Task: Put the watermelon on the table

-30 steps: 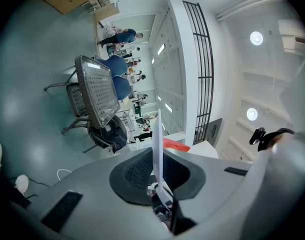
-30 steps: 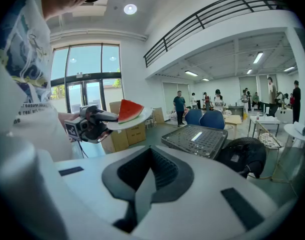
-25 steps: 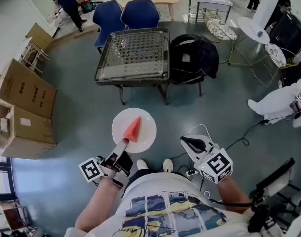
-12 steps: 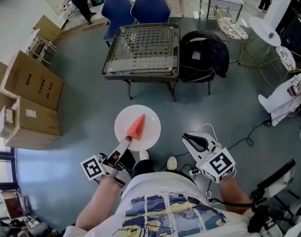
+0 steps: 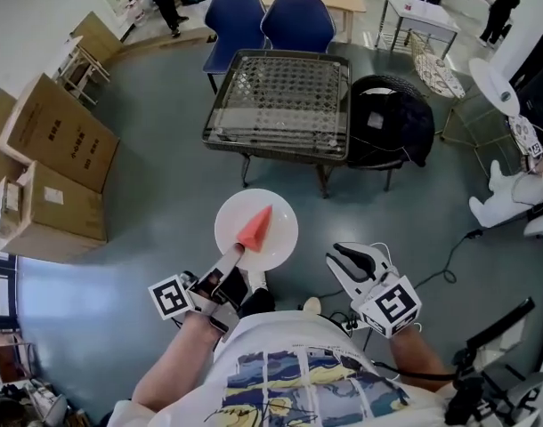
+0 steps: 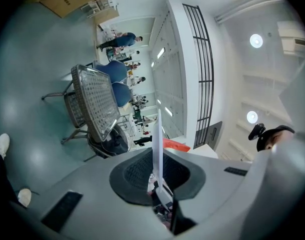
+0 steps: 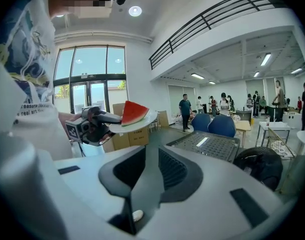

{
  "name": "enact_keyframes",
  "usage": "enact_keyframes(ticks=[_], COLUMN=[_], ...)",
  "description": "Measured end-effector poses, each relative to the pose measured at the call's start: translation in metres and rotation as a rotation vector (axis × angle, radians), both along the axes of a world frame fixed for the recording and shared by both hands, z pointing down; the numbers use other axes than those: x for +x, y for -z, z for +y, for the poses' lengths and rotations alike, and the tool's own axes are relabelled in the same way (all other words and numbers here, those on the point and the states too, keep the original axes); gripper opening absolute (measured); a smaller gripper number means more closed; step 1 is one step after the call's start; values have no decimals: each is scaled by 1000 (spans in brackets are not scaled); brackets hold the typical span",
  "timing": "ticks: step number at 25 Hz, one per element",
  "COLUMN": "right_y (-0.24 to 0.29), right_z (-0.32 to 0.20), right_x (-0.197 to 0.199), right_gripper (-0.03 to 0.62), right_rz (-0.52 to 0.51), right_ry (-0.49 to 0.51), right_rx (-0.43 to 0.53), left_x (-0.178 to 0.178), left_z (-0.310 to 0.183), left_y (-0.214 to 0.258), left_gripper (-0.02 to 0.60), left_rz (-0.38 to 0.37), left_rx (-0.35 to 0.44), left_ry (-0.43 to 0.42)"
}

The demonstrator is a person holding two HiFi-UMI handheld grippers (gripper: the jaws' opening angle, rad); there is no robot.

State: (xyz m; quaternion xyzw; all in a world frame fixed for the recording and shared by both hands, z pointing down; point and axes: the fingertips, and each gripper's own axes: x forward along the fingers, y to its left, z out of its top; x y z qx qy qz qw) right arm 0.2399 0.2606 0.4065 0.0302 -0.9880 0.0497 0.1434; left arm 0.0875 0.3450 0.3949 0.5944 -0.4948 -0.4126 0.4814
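Head view showed the mesh-topped table (image 5: 280, 96) well ahead, and nearer, the plate (image 5: 280, 221) carrying the watermelon (image 5: 255, 228) wedge, held level at its near rim by the left gripper (image 5: 234, 254), jaws narrow and clamped on that rim. Right gripper (image 5: 347, 258) had its jaws together, empty. Wedge sat loose, probably light and slick (real or fake, couldn't tell), so I'd hold the stiff plate rim and keep it flat.

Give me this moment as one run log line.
left gripper: shut on plate rim | watermelon slice: on plate | right gripper: shut, empty | table: ahead, not reached
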Motion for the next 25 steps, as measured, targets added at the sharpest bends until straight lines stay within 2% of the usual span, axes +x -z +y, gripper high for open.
enact_keyframes(ticks=[4, 11, 15, 18, 22, 25], right_y=[3, 10, 13, 9, 5, 8], right_z=[-4, -9, -27, -44, -63, -97], right_x=[-58, -150, -195, -209, -211, -216], right_gripper=[66, 66, 64, 64, 64, 64], right_rz=[27, 40, 57, 75, 75, 67], right_ry=[-5, -43, -60, -63, -86, -93], right_rx=[15, 32, 25, 18, 32, 42], left_x=[-55, -141, -190, -212, -220, -224], left_z=[-9, -18, -42, -60, -73, -108], left_y=[0, -13, -16, -20, -26, -29], left_gripper=[40, 39, 39, 39, 39, 40], left_rz=[8, -16, -4, 11, 12, 18], left_rx=[12, -20, -34, -30, -17, -26], left_ry=[-9, -55, -59, -47, -45, -60])
